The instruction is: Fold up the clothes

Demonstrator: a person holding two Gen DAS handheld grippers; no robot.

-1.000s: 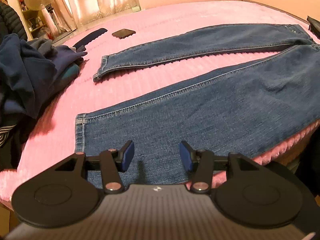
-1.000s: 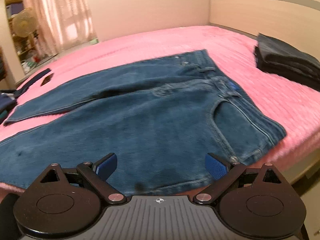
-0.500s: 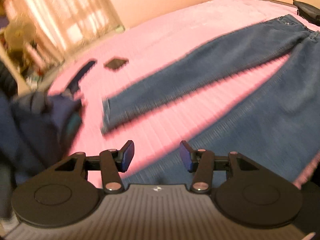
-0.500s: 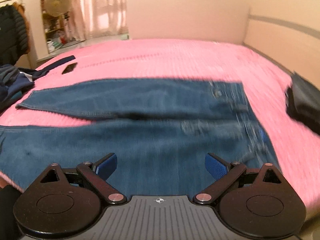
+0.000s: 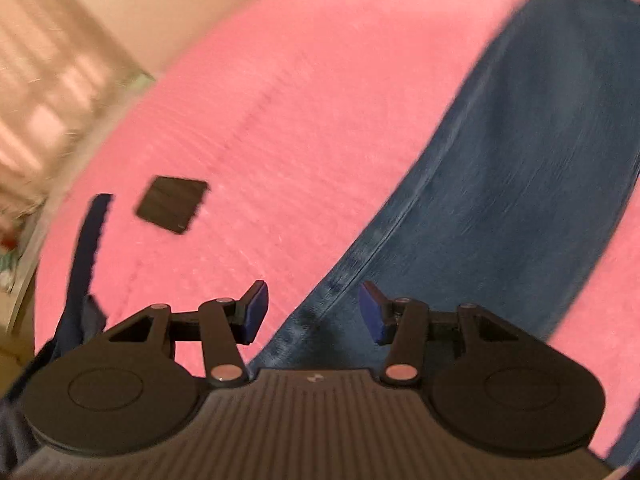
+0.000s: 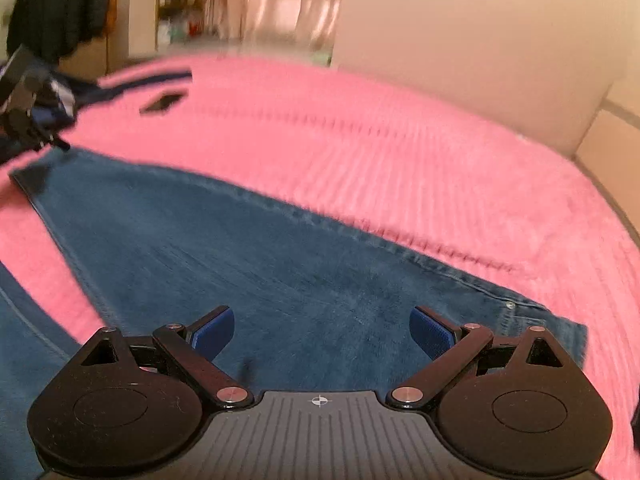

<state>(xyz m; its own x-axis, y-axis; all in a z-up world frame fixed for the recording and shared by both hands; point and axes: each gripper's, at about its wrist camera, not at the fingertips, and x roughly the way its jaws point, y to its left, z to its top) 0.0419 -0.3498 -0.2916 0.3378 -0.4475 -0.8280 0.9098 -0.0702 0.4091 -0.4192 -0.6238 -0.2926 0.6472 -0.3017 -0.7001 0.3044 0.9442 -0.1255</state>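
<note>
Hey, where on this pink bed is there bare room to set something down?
Bare blanket lies beyond the jeans, toward the wall. A strip also shows between the legs. It is crowded near the dark slab and dark clothes.

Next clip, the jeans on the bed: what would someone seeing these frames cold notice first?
The blue jeans spread flat across the bright pink bedspread dominate both views. Each view shows an empty gripper low in front of the denim, the left gripper near a leg's edge and the right gripper over a wide stretch, jaws open. A small dark flat object, too blurred to identify, lies on the pink farther back left.
</note>
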